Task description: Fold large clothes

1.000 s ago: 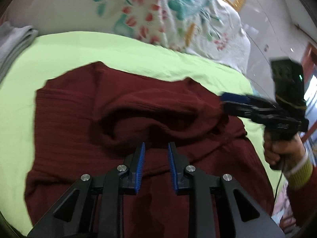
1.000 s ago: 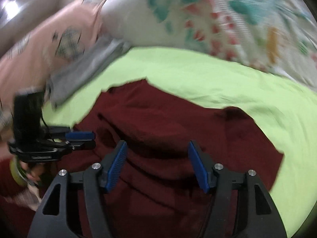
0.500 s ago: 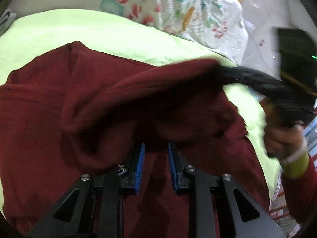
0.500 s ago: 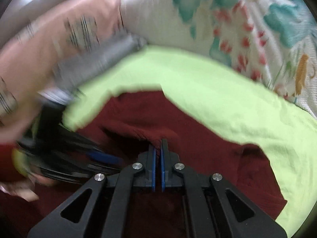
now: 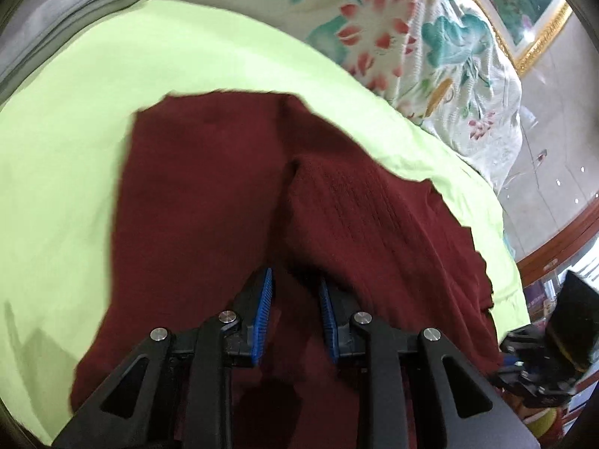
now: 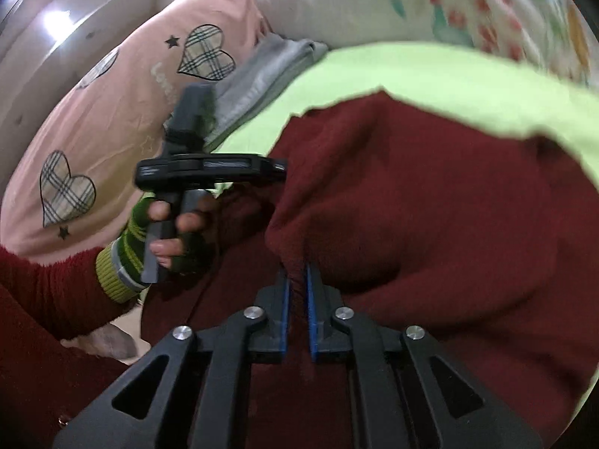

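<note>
A dark red knit sweater [image 5: 209,187] lies on a lime green sheet [image 5: 75,149], with one side doubled over toward the middle. My left gripper [image 5: 295,277] has a thick bunch of the sweater between its blue pads, which press on it while the jaws ease apart slightly. My right gripper [image 6: 296,271] pinches a ridge of the sweater [image 6: 430,187] between nearly closed pads, and its jaws are also opening a little. In the right wrist view a gloved hand holds the left gripper [image 6: 279,166] at the sweater's left edge. The right gripper [image 5: 531,359] shows low on the right in the left wrist view.
A floral quilt [image 5: 430,56] is heaped behind the green sheet. Folded grey cloth [image 6: 262,75] lies at the sheet's far left corner beside a pink pillow with plaid hearts [image 6: 93,131]. A gilt picture frame [image 5: 543,26] and a wooden edge [image 5: 561,232] are on the right.
My right gripper went from wide open to closed on the sweater. Both grippers then shifted, carrying fabric, and the sweater now looks narrower, with one side laid over.
</note>
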{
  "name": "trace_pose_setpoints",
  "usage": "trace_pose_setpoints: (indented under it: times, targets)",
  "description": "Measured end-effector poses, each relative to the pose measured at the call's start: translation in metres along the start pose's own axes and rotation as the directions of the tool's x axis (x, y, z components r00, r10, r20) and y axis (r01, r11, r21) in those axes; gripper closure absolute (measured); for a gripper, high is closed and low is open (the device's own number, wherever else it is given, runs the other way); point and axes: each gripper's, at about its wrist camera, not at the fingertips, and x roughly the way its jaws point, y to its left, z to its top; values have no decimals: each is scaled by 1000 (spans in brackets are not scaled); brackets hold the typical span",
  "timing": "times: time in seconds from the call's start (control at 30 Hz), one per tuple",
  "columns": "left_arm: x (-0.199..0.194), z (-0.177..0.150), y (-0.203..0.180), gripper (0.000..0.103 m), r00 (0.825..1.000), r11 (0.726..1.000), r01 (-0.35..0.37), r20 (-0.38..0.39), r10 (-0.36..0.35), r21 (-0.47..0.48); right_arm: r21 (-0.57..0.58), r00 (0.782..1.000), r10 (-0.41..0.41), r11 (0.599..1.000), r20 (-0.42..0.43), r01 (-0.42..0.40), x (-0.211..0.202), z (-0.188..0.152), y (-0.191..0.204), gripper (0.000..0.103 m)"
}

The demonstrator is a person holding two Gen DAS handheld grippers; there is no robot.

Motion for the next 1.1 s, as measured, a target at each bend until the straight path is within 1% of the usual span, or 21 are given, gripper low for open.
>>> trace_pose_setpoints:
  times: [0.03,0.1,0.17,0.23,0.3,0.33,0.4,0.47,0.53,0.6,0.63,0.67,0.7,0.73,0.77,0.8,0.83,0.9,0.97,1.03,1.1]
  targets:
    - [-6,-4,5,77,1000,1000,4,-1,-4,-11,18,1000,2,1000,4,-2,0,-3,-1,90]
    - [-20,-5,10,68,1000,999,13,8,-12,-40,76,999,-2,997,44,-2,-12,-8,-7,81]
    - [-33,-1,7,48,1000,998,20,15,-19,-53,136,993,-16,991,117,0,-32,-8,-17,71]
    - [-41,5,-3,41,999,998,50,18,-50,-42,221,977,-83,975,196,38,-57,-7,-31,60]
    - [-40,12,-18,29,997,997,73,1,-73,-29,320,948,-216,938,234,134,-75,-5,-49,60]
    - [-37,17,-27,24,997,997,78,-8,-79,-21,359,937,-267,917,225,175,-78,-2,-58,60]
    - [-26,26,-45,23,997,998,66,-34,-66,-3,462,919,-358,852,166,248,-76,0,-79,60]
    - [-9,31,-59,23,997,1000,27,-77,-25,17,521,918,-376,813,130,259,-68,0,-92,60]
    - [10,31,-68,23,992,1000,-9,-126,12,29,542,922,-371,800,111,257,-59,0,-98,60]
    - [22,29,-69,29,987,998,-35,-154,42,46,539,931,-351,805,100,246,-47,0,-96,60]
    - [26,27,-69,45,985,997,-55,-162,64,59,537,933,-348,806,92,248,-42,0,-95,60]
    - [30,26,-67,77,983,996,-61,-171,72,68,531,933,-349,809,87,253,-39,1,-94,60]
    - [33,25,-64,95,981,996,-51,-182,63,66,522,934,-347,814,87,254,-36,2,-94,80]
    - [33,24,-58,100,981,998,-38,-187,47,52,516,937,-333,824,103,236,-36,3,-95,98]
    - [28,24,-53,101,985,998,-27,-169,35,48,522,940,-313,829,137,200,-39,3,-94,98]
    - [18,25,-48,101,992,999,-14,-124,20,52,528,935,-279,840,219,127,-49,3,-96,98]
    - [8,26,-46,101,997,998,8,-83,-3,56,528,922,-268,845,280,85,-59,3,-99,98]
    - [-18,27,-39,101,996,994,83,6,-83,66,527,870,-259,850,421,-2,-84,-3,-103,99]
    - [-34,23,-32,101,989,988,132,58,-136,77,536,843,-291,844,452,3,-94,-10,-108,99]
    - [-33,15,-24,101,990,988,128,46,-132,84,560,863,-306,828,402,33,-86,-19,-117,99]
    - [-20,6,-18,101,996,992,87,11,-88,86,585,887,-317,809,337,67,-73,-26,-124,98]
